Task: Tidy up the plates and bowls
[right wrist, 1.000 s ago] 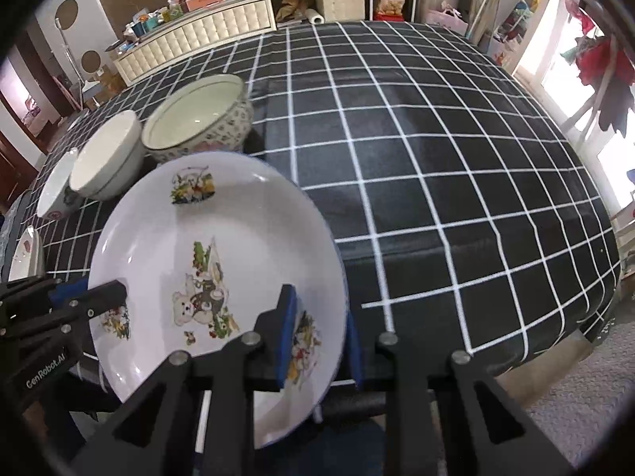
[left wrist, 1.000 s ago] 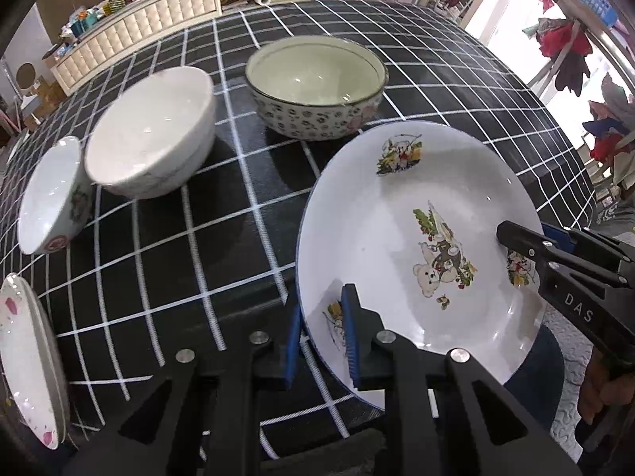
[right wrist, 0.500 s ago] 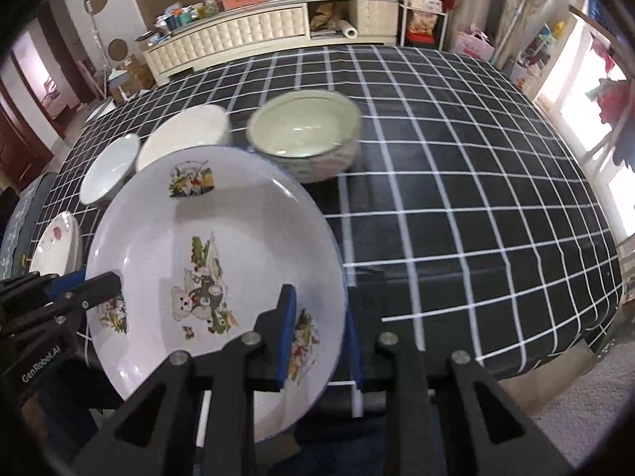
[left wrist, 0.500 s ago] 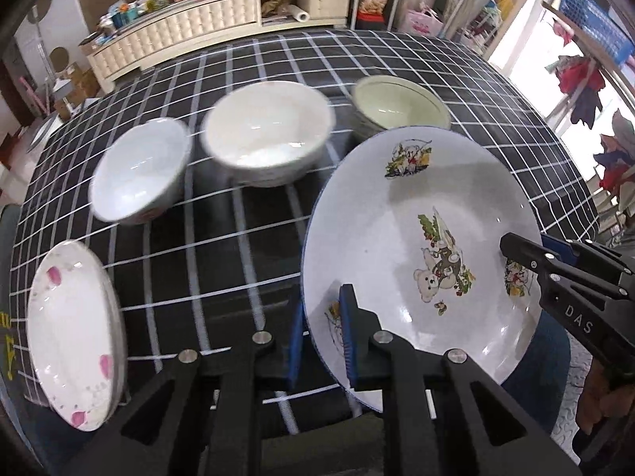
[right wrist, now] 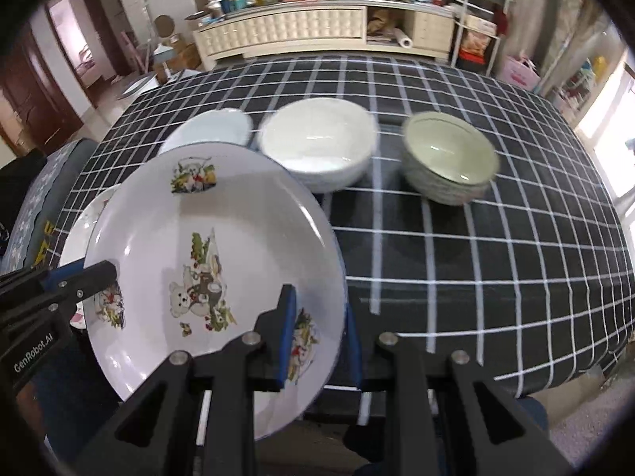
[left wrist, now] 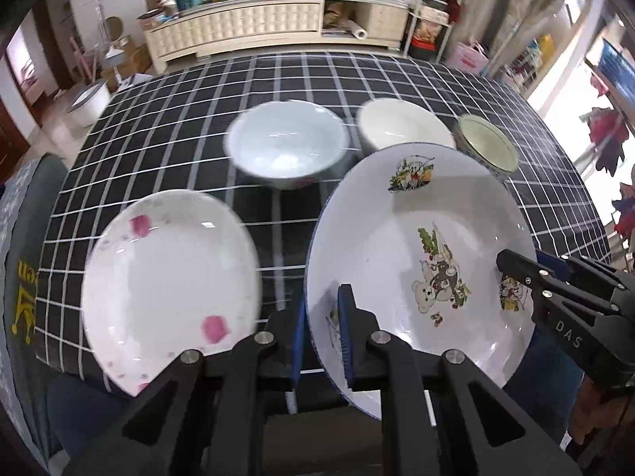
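Both grippers hold a large white plate with bear cartoons (left wrist: 420, 246), also in the right wrist view (right wrist: 206, 261), lifted above the table's near edge. My left gripper (left wrist: 321, 337) is shut on its left rim; my right gripper (right wrist: 319, 341) is shut on its right rim and also shows in the left wrist view (left wrist: 516, 269). A white plate with pink patches (left wrist: 166, 277) lies left of it on the table. Behind stand a white bowl (left wrist: 285, 142), a cream bowl (left wrist: 401, 125) and a patterned green-lined bowl (left wrist: 488, 144).
The table has a black cloth with white grid lines (left wrist: 178, 127). A grey cushioned seat (left wrist: 24, 214) is at the table's left edge. A white cabinet with clutter (left wrist: 246, 27) stands behind the table. Shelves and laundry are at the right.
Both grippers have carried the bear plate leftward along the table. The bowls have slid right in view and the pink-patched plate has come fully into view beside the held plate.
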### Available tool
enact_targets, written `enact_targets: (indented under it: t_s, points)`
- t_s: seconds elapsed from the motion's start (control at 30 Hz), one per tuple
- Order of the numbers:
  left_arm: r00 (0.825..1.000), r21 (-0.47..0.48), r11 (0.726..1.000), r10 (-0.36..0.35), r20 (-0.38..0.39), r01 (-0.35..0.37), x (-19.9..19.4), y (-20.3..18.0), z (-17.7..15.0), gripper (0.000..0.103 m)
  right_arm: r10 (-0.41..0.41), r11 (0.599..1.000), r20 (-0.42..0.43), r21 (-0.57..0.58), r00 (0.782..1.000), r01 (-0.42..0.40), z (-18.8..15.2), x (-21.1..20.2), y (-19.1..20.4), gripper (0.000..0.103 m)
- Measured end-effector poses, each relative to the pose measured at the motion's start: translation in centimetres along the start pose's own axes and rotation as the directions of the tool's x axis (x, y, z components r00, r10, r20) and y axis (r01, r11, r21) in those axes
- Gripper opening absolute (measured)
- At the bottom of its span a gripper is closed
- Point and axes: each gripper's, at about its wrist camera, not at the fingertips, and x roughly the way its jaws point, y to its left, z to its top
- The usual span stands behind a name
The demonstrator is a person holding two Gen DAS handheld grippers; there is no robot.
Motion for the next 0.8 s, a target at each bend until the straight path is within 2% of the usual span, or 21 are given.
enact_targets:
  t_s: [0.27, 0.8]
  points:
    - [0.999, -0.081, 0.996, 0.041, 0.005, -0.041, -1.3, 5.9, -1.1, 0.014, 0.036, 0.997, -0.022, -0.074, 0.999, -0.038, 1.2, 2.1, 5.2, 0.028]
    - [0.994, -0.21, 0.972, 0.105, -0.022, -0.108, -1.2, 13.8, -2.6, 0.014, 0.061, 0.977, -0.051, -0.199, 0.997, -0.07, 3.6, 5.2, 12.4, 0.028]
